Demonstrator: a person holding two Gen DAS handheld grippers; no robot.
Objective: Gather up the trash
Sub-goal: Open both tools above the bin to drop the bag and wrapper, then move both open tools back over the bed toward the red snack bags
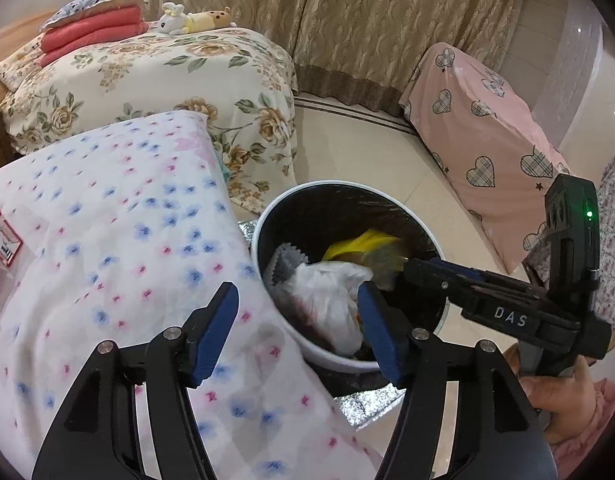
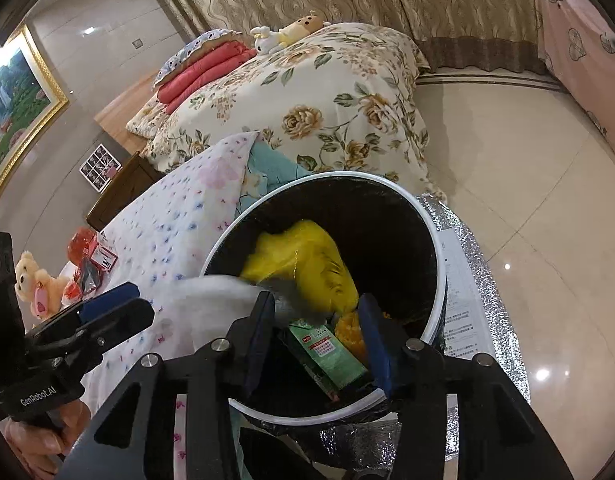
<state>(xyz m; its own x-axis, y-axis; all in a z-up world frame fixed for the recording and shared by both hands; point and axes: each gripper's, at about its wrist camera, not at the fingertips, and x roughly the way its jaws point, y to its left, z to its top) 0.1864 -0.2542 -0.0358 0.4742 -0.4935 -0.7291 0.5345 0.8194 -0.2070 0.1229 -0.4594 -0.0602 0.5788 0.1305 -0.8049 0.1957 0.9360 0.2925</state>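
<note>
A white trash bin (image 1: pixel 339 356) with a black liner stands on the floor beside a table with a flowered cloth (image 1: pixel 119 240). It holds a white plastic bag (image 1: pixel 327 296), a yellow wrapper (image 2: pixel 307 256) and a green carton (image 2: pixel 331 352). My left gripper (image 1: pixel 297 332) is open and empty, over the bin's near rim and the cloth edge. My right gripper (image 2: pixel 317 336) is open over the bin (image 2: pixel 437 240), with the trash showing between its fingers; it also shows in the left wrist view (image 1: pixel 423 268), its tip over the bin.
A bed with a floral cover (image 1: pixel 147 80) stands behind the table. A pink heart-print covered piece (image 1: pixel 479 120) stands at the right. A silver foil mat (image 2: pixel 483 280) lies under the bin. Red packets (image 2: pixel 91 260) and a teddy bear (image 2: pixel 31 280) lie on the table.
</note>
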